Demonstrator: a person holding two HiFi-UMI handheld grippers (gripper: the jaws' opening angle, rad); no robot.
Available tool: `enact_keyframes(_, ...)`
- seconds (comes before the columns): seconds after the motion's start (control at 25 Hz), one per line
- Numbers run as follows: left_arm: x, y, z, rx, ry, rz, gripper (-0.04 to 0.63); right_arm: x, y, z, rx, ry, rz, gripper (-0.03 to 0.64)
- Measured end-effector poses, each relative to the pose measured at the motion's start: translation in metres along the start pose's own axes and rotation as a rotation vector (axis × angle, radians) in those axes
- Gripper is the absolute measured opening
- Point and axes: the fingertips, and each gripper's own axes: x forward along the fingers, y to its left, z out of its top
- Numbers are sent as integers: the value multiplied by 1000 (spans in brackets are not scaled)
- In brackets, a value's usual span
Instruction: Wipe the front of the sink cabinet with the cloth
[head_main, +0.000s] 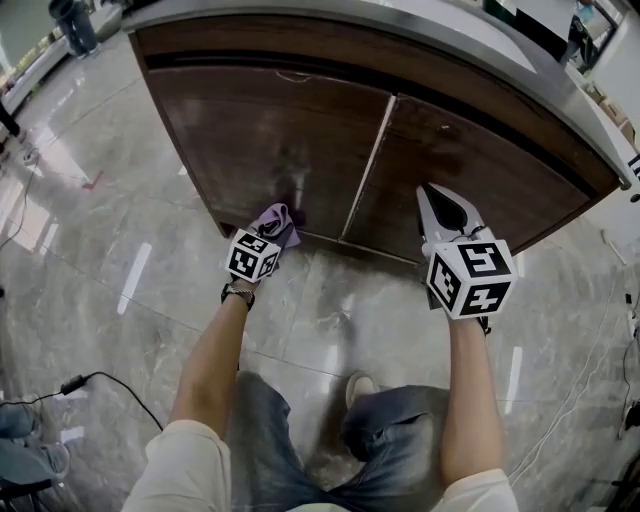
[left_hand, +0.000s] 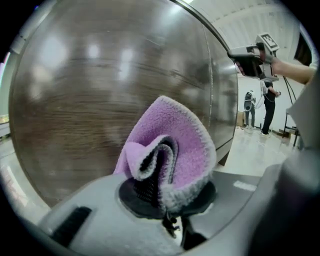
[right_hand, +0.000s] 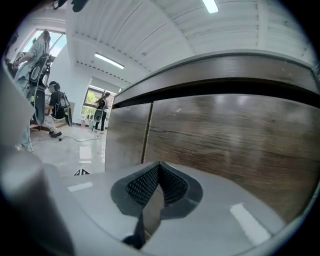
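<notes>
The sink cabinet has two dark wood doors, the left door (head_main: 270, 140) and the right door (head_main: 460, 170). My left gripper (head_main: 272, 232) is shut on a folded purple cloth (head_main: 274, 215), low against the left door near the floor. In the left gripper view the cloth (left_hand: 172, 145) bulges out of the shut left gripper (left_hand: 161, 182), close in front of the wood (left_hand: 95, 95). My right gripper (head_main: 436, 200) is shut with nothing in it and points at the lower part of the right door. In the right gripper view the right gripper (right_hand: 157, 172) is a short way off that door (right_hand: 240, 135).
A grey countertop (head_main: 470, 40) overhangs the doors. Glossy grey floor tiles (head_main: 120, 230) lie all around, and a black cable (head_main: 110, 385) trails at the left. My knee and shoe (head_main: 360, 390) are below the grippers. Several people (right_hand: 55, 107) stand far off.
</notes>
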Motion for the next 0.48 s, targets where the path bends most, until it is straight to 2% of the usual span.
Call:
enact_keyframes(0.12,17,-29,7,46,7,-45,49,-20,-24,-5,31,3,-69,6)
enact_keyframes(0.48,48,-92,23,91,3,-128,49,-70,-76,-22,102,24,-192,5)
